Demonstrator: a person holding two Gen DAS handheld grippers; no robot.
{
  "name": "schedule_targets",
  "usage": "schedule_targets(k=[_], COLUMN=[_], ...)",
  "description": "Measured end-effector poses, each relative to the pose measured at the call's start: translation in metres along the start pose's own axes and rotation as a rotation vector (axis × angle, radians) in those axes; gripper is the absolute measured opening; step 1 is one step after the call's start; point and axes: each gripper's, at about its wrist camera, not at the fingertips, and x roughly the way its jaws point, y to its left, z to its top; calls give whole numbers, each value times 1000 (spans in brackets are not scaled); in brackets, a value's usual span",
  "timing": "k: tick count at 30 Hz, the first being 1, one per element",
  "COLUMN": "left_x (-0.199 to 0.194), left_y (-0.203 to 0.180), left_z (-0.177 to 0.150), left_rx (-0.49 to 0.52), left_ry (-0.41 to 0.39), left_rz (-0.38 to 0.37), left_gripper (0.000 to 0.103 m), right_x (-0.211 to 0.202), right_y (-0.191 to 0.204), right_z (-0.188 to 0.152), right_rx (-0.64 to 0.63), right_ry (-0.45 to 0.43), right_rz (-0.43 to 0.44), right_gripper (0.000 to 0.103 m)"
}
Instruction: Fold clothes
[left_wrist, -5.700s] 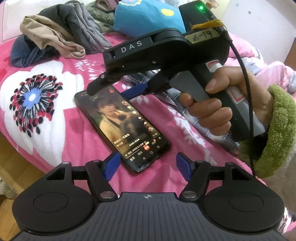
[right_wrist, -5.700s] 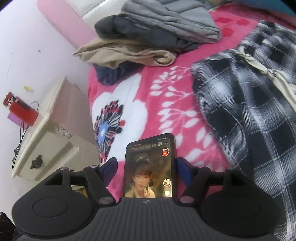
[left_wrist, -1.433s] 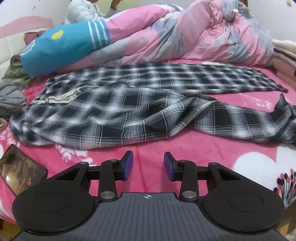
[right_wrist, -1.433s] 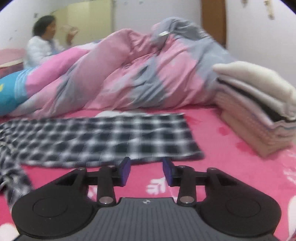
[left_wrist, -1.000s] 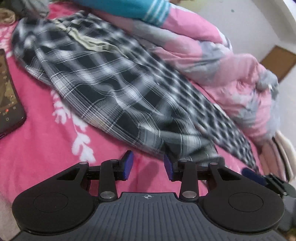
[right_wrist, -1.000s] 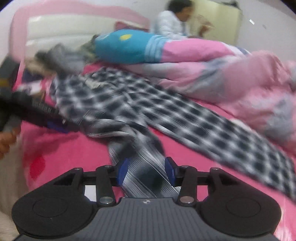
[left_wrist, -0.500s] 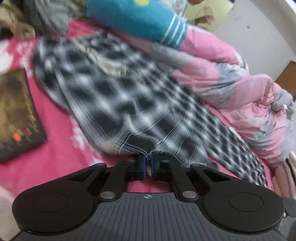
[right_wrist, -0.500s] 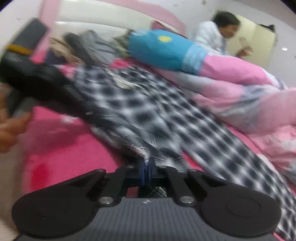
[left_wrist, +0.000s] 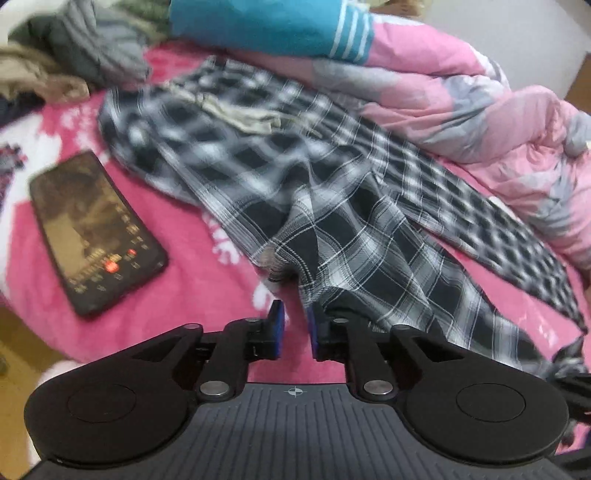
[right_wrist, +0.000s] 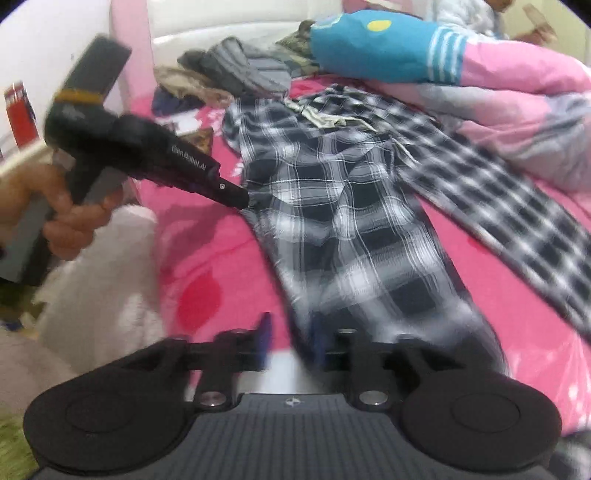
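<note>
My left gripper (left_wrist: 294, 330) and right gripper (right_wrist: 288, 341) have just spread, pinching nothing. The plaid trousers (left_wrist: 332, 206) lie just ahead on the bed. I should re-pinch the near edge squarely before folding.

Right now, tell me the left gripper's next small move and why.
Probably ease the left gripper sideways onto the near edge of the plaid trousers and close. Its jaws have just been opening and show only pink blanket between them, with the cloth edge beside one pad, so nothing is gripped.
</note>
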Motion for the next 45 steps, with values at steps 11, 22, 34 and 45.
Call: schedule_targets(k=[11,22,34,45], left_x=[-8,26,26,28], left_y=[-60,-101,-90,-93], left_z=[-19,-38,-36,-35], left_rx=[265,378,333,341], left_ry=[-52,32,46,58], left_rz=[-170,-205,-251,-238], left_gripper=[37,41,41,43], right_x=[-145,-115,-201,-157], right_y=[-125,-191,-130,-150], right_z=[-99,-114,-110,-141], right_rx=[821,1043,833,1047], right_ry=[-395,-340,-499,-326], right_rz=[-315,-252,-540,-462], right_gripper=[93,9,14,93])
